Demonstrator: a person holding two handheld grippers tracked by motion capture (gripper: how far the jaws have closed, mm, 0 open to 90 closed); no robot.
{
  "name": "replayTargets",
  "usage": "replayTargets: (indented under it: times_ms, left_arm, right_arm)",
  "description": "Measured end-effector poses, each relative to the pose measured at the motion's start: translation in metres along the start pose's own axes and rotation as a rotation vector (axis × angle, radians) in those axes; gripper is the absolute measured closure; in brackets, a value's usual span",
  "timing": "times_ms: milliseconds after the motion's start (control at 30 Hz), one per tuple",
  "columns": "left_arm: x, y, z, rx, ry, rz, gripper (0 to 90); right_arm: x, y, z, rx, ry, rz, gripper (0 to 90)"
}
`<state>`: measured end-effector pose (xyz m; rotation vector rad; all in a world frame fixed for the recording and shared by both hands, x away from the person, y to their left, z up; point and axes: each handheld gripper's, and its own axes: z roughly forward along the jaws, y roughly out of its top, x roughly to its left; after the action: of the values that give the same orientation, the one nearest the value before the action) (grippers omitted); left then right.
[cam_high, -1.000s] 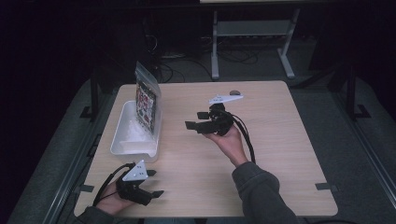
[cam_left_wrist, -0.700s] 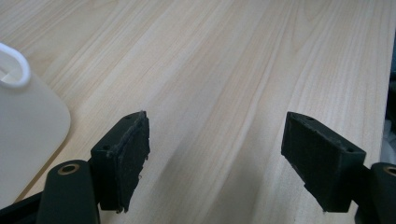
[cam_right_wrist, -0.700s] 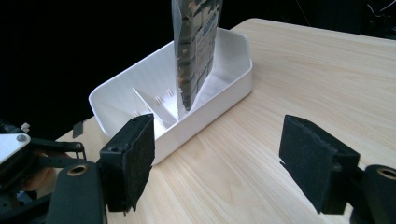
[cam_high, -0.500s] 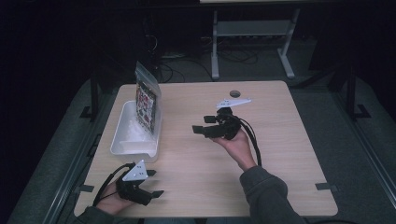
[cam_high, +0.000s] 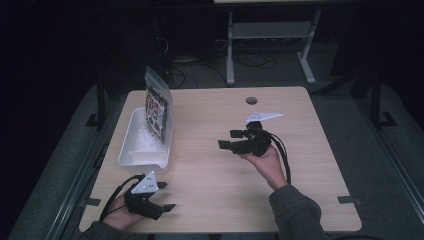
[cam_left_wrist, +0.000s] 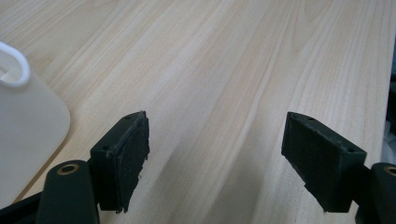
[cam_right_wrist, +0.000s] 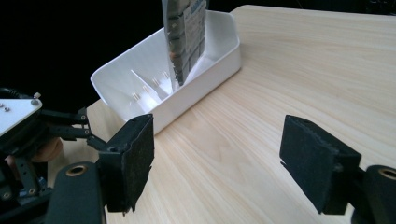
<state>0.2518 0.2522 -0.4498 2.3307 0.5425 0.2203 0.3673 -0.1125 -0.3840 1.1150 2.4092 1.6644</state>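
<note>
White bin near the desk's left edge holds an upright printed packet. Left gripper by the front-left corner and right gripper mid-desk both gape, empty.

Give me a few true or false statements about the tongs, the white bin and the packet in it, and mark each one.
1. The right tongs are open and hold nothing. True.
2. The packet lies flat on the table. False: it stands upright inside the white bin.
3. The left tongs are shut on the bin's rim. False: their jaws stand apart over bare wood, beside the bin's near corner.
4. The bin sits toward the table's left edge. True.
5. The right tongs point toward the bin. True: the right gripper view shows the bin and packet ahead of its jaws.
</note>
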Motion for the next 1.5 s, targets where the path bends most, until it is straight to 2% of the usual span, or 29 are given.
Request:
replayTargets:
  times_ms: [200,433,867,1500]
  left_arm:
    - [0.0,0.0,0.0,-0.001,0.004,-0.003,22.8]
    - [0.0,0.0,0.0,-0.003,0.006,-0.004,22.4]
    - [0.0,0.001,0.001,0.002,0.01,0.0,21.6]
    - [0.001,0.001,0.001,-0.002,0.017,-0.008,20.3]
  right_arm:
    - [-0.007,-0.01,-0.014,0.001,-0.002,0.025,25.1]
    - [-0.012,-0.02,-0.034,0.004,-0.029,0.021,23.7]
    - [-0.018,-0.037,-0.056,0.002,-0.047,0.04,23.1]
    - [-0.022,-0.074,-0.083,0.042,-0.058,0.069,22.7]
